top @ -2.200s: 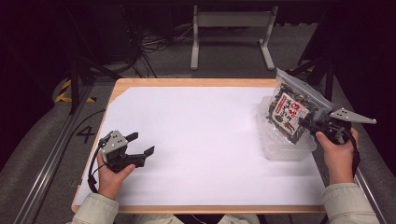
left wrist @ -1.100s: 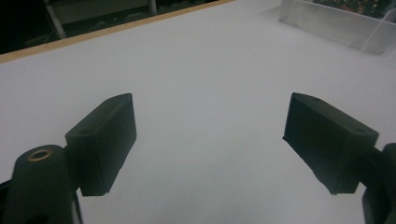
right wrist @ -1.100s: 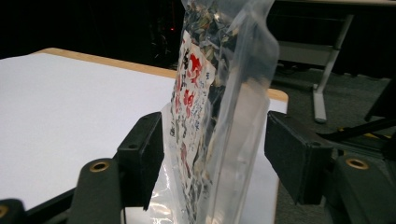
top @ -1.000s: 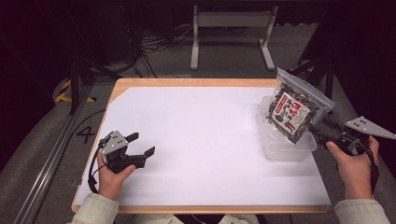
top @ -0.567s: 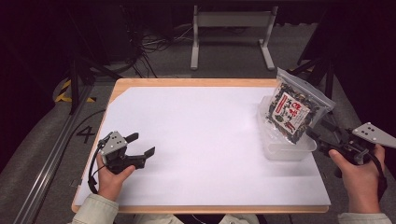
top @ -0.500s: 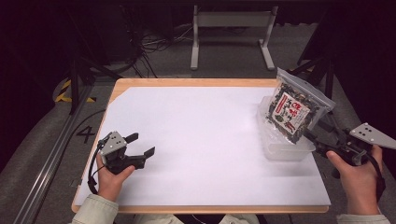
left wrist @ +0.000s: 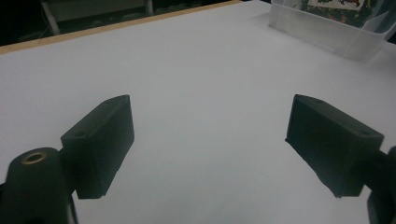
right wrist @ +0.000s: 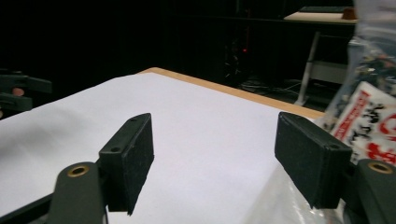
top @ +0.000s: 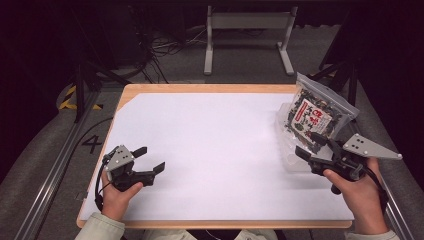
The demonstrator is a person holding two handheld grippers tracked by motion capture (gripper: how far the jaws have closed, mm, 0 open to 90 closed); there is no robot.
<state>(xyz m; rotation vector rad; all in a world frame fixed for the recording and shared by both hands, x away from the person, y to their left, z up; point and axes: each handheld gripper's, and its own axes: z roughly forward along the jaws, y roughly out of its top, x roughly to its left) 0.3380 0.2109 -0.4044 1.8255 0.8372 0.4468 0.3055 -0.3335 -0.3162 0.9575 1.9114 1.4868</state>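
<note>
Since a moment ago, my right gripper (top: 311,143) has come back in toward the snack bag (top: 315,116) standing in the clear tray (top: 286,150) at the right of the high view; its jaws gape wide, holding nothing (one sits just beside the bag). At lower left, my left gripper (top: 148,159) rests on the white table (top: 215,145), spread wide and empty.
</note>
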